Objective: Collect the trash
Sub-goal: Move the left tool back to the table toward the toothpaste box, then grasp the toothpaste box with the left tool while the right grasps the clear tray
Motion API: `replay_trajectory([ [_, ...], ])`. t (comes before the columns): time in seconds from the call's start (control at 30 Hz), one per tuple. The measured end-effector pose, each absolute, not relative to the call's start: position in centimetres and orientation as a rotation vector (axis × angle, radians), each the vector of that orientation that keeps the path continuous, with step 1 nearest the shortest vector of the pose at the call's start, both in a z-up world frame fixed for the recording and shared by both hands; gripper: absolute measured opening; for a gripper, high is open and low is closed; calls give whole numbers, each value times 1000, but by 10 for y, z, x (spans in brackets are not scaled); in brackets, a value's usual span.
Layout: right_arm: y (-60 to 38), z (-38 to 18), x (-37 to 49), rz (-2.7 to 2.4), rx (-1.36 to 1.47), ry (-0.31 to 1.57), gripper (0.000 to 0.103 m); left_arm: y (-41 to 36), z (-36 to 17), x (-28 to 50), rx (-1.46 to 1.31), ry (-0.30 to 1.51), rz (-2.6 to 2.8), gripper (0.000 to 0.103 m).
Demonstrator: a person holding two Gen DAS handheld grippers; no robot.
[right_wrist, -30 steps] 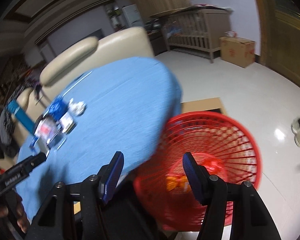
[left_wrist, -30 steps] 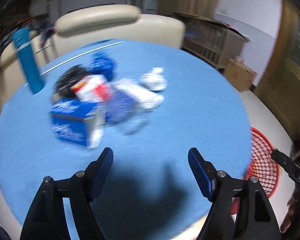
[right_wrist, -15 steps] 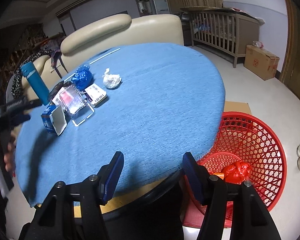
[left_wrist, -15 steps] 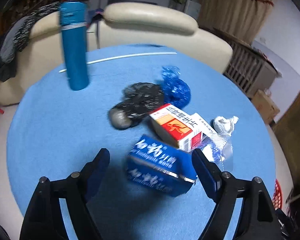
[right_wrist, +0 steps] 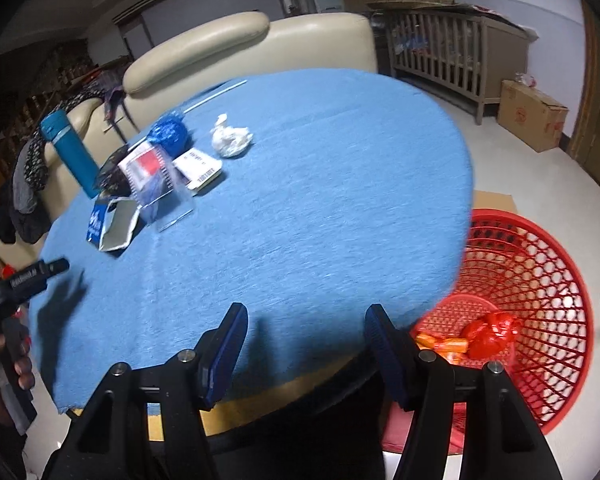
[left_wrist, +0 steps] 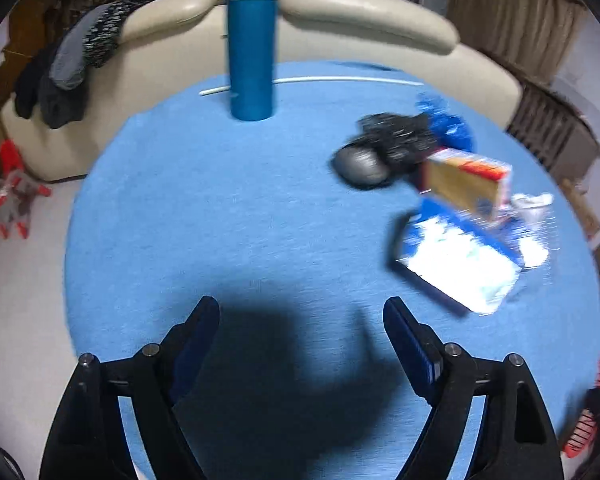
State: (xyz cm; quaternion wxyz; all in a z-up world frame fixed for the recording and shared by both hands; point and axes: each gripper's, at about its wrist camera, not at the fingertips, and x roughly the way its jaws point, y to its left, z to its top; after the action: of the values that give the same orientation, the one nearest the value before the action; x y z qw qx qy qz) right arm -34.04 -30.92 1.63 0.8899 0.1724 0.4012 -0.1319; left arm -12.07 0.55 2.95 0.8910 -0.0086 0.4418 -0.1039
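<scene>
A pile of trash lies on the round blue table: a blue carton, an orange-and-white box, a black bag, a blue wrapper and a white tissue wad. My left gripper hovers open and empty over bare cloth, left of and nearer than the pile. My right gripper hangs open and empty above the table's near edge. Beside the table, the red basket holds a red bag and an orange wrapper. The carton and tissue sit far left of it.
A tall blue bottle stands at the table's far side, with a thin white rod behind it. A cream sofa curves around the back. A wooden crib and a cardboard box stand on the floor at right.
The left view has swung leftwards: the trash pile slid from left of centre to the right edge, the bottle to top centre. The right view swung from basket to table, then held.
</scene>
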Motion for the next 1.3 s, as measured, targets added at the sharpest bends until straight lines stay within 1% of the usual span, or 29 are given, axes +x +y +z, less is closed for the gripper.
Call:
replay_trajectory([
  [0.13,-303,16,-340,-257,341,829,65,-28,40,-121,-77,939,-321,84],
  [0.3,-316,17,-348,-292,372,816,65,-64,53,-101,-306,996,-330,84],
  [0.37,-322,19,-351,-302,385,810,65,-70,53,-91,-355,1012,-306,84],
  [0.53,-327,17,-356,-304,405,803,65,-69,33,-76,-480,1095,-173,85],
  [0.63,-328,14,-355,-295,415,808,65,-74,19,-67,-534,1153,-206,84],
  [0.67,-327,14,-355,-291,415,807,65,-78,17,-65,-529,1162,-243,78],
  [0.7,-327,14,-355,-289,413,806,65,-81,18,-65,-496,1154,-256,58],
  [0.73,-327,15,-356,-287,412,805,65,-83,21,-66,-447,1138,-256,42],
  [0.83,-328,16,-357,-294,413,797,65,-79,23,-68,-446,1137,-283,42],
  [0.97,-330,14,-357,-301,424,800,65,-71,30,-73,-356,1092,-299,42],
  [1.17,-317,15,-346,-267,399,813,65,-63,41,-82,-149,1068,-322,42],
  [1.3,-303,23,-330,-232,355,812,65,-59,39,-87,-9,1089,-299,45],
])
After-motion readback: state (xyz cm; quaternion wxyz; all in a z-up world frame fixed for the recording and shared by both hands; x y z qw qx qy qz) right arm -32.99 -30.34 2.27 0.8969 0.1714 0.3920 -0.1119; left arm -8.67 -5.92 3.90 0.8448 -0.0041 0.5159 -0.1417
